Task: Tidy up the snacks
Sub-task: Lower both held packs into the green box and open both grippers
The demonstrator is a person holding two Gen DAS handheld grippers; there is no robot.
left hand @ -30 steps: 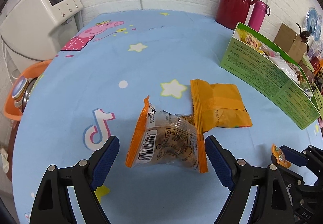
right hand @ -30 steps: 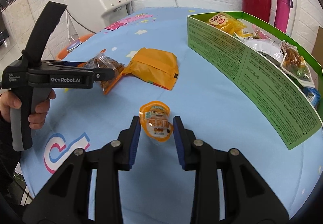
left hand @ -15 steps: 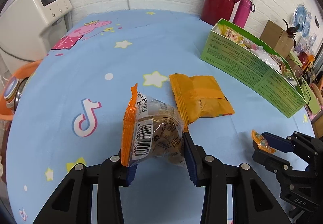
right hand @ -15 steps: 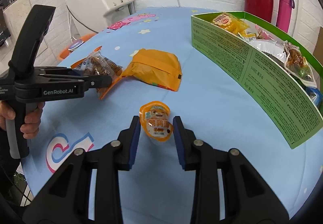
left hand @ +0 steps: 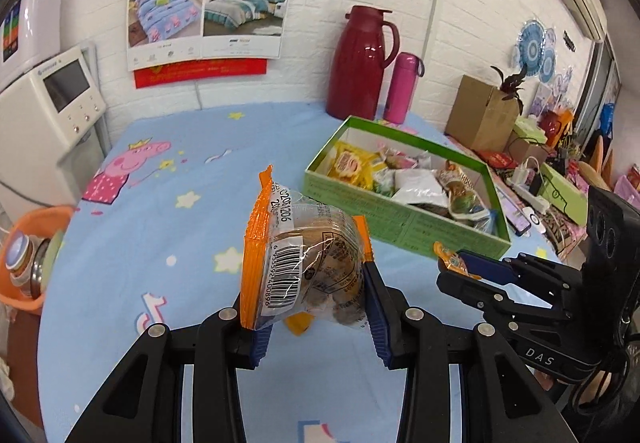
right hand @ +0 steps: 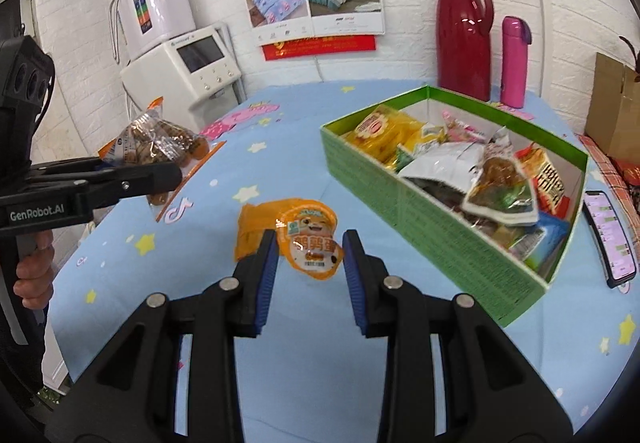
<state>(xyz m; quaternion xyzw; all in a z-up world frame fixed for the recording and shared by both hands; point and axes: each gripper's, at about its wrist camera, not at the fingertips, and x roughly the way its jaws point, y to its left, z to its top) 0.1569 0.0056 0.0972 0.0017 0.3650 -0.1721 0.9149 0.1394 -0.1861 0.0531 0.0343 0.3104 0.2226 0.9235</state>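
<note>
The left tool (left hand: 316, 307) grips a clear, orange-edged snack bag (left hand: 304, 263) lifted above the blue worktop (left hand: 168, 203). The right tool (right hand: 308, 263) clamps a small orange snack pouch (right hand: 312, 243), also raised. The green box (right hand: 420, 211) of snacks sits to the right; an orange packet (right hand: 250, 231) lies on the worktop.

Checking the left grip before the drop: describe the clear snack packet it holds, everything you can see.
The clear snack packet is crinkly transparent film with orange sealed edges, a white barcode label and a printed date code. Brown round pieces show inside. It stands on edge, lifted off the blue tablecloth, pinched between the left gripper pads.
</note>
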